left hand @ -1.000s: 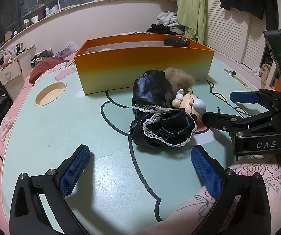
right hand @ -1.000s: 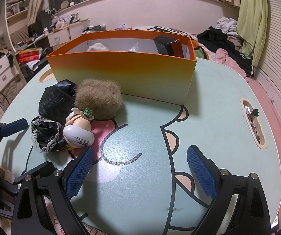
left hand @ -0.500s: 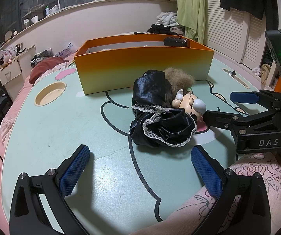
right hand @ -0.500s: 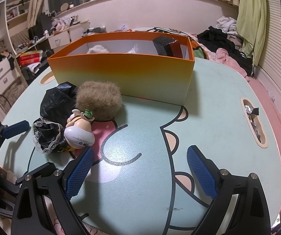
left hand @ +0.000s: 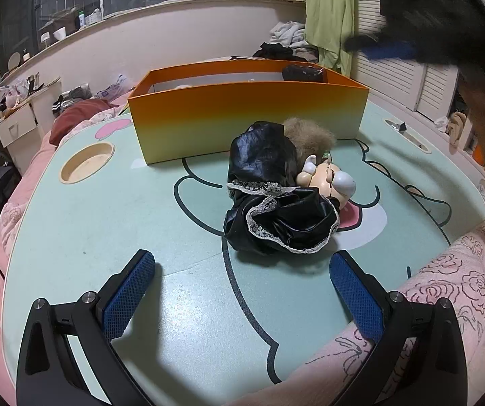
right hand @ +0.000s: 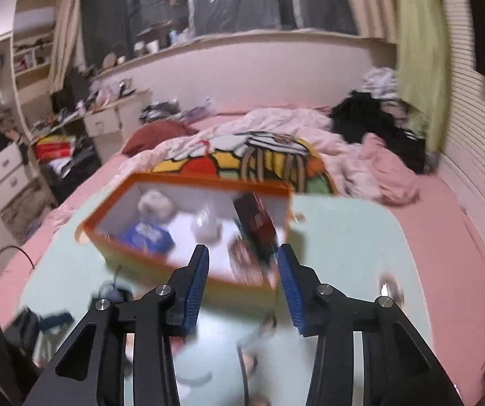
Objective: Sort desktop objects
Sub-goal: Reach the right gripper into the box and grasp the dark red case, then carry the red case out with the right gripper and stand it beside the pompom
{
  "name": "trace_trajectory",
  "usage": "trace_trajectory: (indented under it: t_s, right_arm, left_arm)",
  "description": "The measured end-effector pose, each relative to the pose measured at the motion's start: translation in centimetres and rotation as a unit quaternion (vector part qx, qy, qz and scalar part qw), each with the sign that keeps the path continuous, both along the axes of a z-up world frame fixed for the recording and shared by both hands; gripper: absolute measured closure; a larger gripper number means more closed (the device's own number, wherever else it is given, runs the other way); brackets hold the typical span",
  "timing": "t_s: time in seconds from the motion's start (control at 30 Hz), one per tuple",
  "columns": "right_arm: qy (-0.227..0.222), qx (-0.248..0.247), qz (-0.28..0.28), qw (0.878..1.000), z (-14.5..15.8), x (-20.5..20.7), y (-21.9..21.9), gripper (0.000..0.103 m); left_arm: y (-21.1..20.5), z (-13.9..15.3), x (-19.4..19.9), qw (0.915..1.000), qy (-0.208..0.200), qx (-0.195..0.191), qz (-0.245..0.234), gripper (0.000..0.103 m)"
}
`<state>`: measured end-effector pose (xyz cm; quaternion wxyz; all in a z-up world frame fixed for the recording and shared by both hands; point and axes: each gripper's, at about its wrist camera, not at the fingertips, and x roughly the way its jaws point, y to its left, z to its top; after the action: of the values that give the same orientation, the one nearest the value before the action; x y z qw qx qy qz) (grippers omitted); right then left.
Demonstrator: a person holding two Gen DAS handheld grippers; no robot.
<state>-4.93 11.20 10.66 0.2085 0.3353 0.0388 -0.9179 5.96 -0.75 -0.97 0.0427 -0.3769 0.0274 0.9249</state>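
A black lace-trimmed cloth (left hand: 276, 203), a doll (left hand: 330, 179) with a furry brown head (left hand: 310, 133) lie together on the mint table (left hand: 107, 220), in front of an orange box (left hand: 242, 115). My left gripper (left hand: 239, 291) is open and empty, low over the table just short of the cloth. My right gripper (right hand: 242, 287) is raised high and blurred, jaws partly closed with a gap and nothing between them; it looks down into the orange box (right hand: 161, 260), which holds several items. It shows blurred at upper right in the left wrist view (left hand: 388, 47).
A round cup recess (left hand: 86, 162) is set in the table's left side and another recess (left hand: 408, 135) at its right. A pink floral sleeve (left hand: 445, 280) lies at the near right edge. A bed with clothes (right hand: 360, 149) lies behind the table.
My right gripper has risen quickly from table level beside the doll to high above the box, and its jaws have narrowed. The left gripper and the objects have not moved.
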Motion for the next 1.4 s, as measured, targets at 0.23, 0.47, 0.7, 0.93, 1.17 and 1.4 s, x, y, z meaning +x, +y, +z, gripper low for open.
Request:
trace_trajectory:
  t_s: [0.23,0.47,0.7,0.93,1.17,1.4]
  right_arm:
    - [-0.036,0.154,0.0,0.987,-2.5,-6.4,-6.1,0.061]
    - [-0.065,0.147,-0.023,0.987,-4.4,-8.0,-4.1,0.076]
    - [-0.008,-0.016,0.02,1.0,1.5,1.9,0.9,0.076]
    - [-0.108,0.014,0.008,0.994,-7.2,4.9,0.8,0.076]
    - [-0.073,-0.04,-0.022,0.996,-7.5,5.3,0.4,0.038]
    - [-0.049,0.052,-0.021,0.997,-10.1,8.8,0.3,0.016]
  left_arm:
    - [0.1,0.0,-0.3,1.0,0.003,0.001,-0.002,0.0]
    - [0.2,-0.2,-0.2,1.0,0.006,0.002,-0.003,0.0]
    - [0.2,-0.2,-0.2,1.0,0.006,0.002,-0.002,0.0]
    - [0.2,-0.2,-0.2,1.0,0.006,0.002,-0.002,0.0]
    - [0.2,-0.1,-0.2,1.0,0.007,0.002,-0.002,0.0]
    - [0.3,-0.1,-0.2,1.0,0.007,-0.001,-0.005,0.0]
